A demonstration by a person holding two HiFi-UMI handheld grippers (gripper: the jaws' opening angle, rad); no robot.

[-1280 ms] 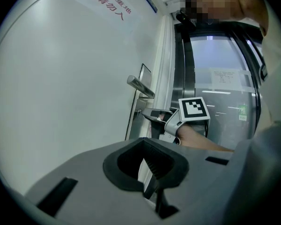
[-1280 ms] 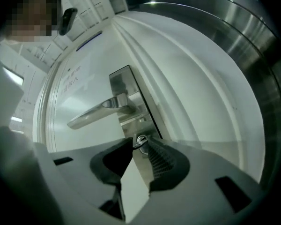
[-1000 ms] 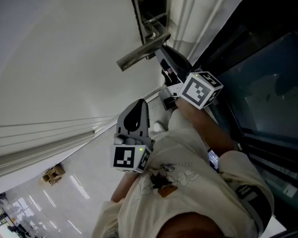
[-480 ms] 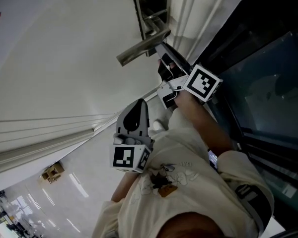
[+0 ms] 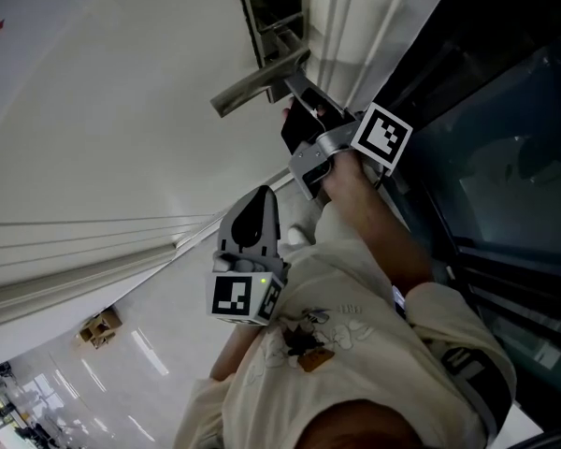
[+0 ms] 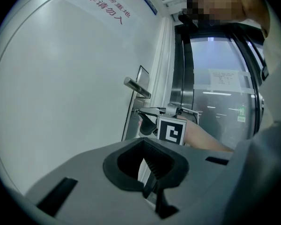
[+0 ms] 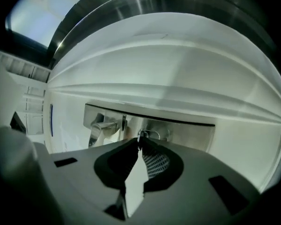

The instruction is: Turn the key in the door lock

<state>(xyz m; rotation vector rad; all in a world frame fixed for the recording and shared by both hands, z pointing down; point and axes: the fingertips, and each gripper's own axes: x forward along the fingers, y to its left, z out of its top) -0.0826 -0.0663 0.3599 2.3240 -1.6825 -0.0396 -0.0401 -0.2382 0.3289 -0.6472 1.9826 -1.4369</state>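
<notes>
Right gripper (image 7: 139, 146): fingers clamp the small metal key (image 7: 141, 136) in the steel lock plate (image 7: 192, 131)
Change: it has rolled; the turn is apparently under way
Left gripper (image 6: 149, 191): fingers closed, empty

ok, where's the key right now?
Right gripper view, centre: the key sits in the lock plate, pinched by the right gripper, just right of the door handle.
</notes>
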